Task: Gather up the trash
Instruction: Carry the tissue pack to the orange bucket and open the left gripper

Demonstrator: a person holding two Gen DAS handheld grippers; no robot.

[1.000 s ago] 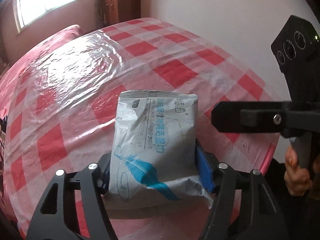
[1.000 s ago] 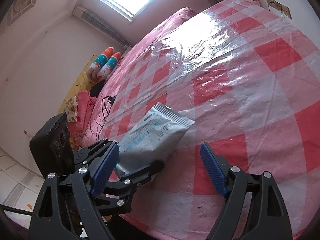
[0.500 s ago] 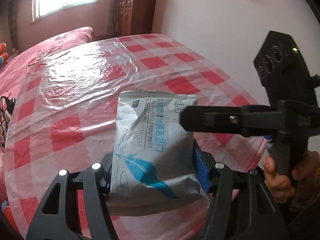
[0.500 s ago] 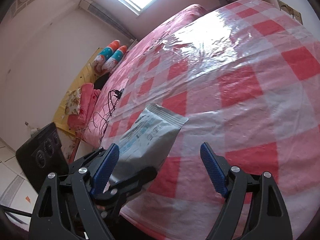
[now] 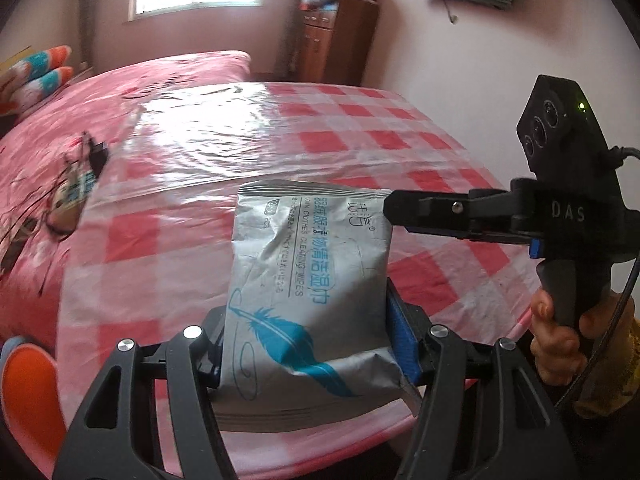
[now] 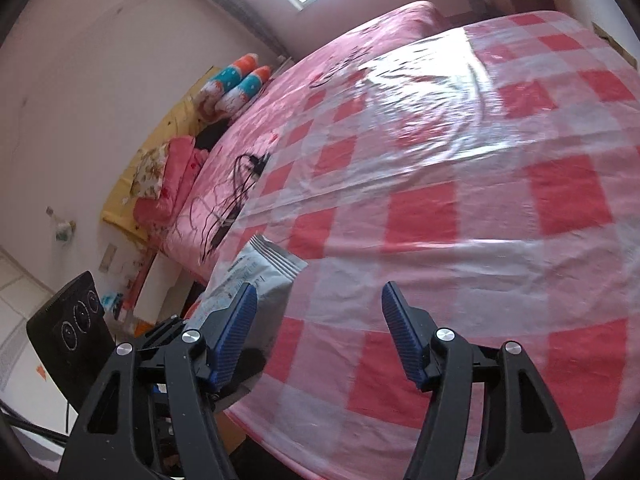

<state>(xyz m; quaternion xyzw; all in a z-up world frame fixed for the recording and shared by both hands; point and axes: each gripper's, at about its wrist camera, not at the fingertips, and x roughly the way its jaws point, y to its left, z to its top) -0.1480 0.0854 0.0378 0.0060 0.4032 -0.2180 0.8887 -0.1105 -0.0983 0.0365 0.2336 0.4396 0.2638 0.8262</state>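
Nearest to me, my left claw (image 5: 306, 344) is clamped on the wipes packet (image 5: 308, 276), its blue pads pressed against the lower sides of the pack. The packet stands upright between the fingers, held above the near edge of the bed (image 5: 168, 216). It is a silver-grey soft pouch with a blue feather drawn across its lower half, blue and dark print down the face, and a crimped seal along the top; the bottom is creased and puckered where the pads squeeze it.

My right claw (image 6: 316, 328) holds nothing: its blue pads stand apart with only the bed cover showing between them, and its jaws have just been closing. In the left view that claw reaches in from the right, its tip beside the packet's top right corner, a person's hand (image 5: 560, 336) wrapped round its handle.

Under both claws lies a red-and-white checked plastic sheet (image 6: 460, 208), glossy and wrinkled, its near edge hanging over the bed's rim. The sheet itself is bare and wide. Beyond its left edge, on the pink bedspread, lie tangled black cables (image 6: 236, 188). Farther off, rolled pillows (image 6: 236, 80) sit by the wall, and a wooden cabinet (image 5: 336, 40) stands beneath a bright window.
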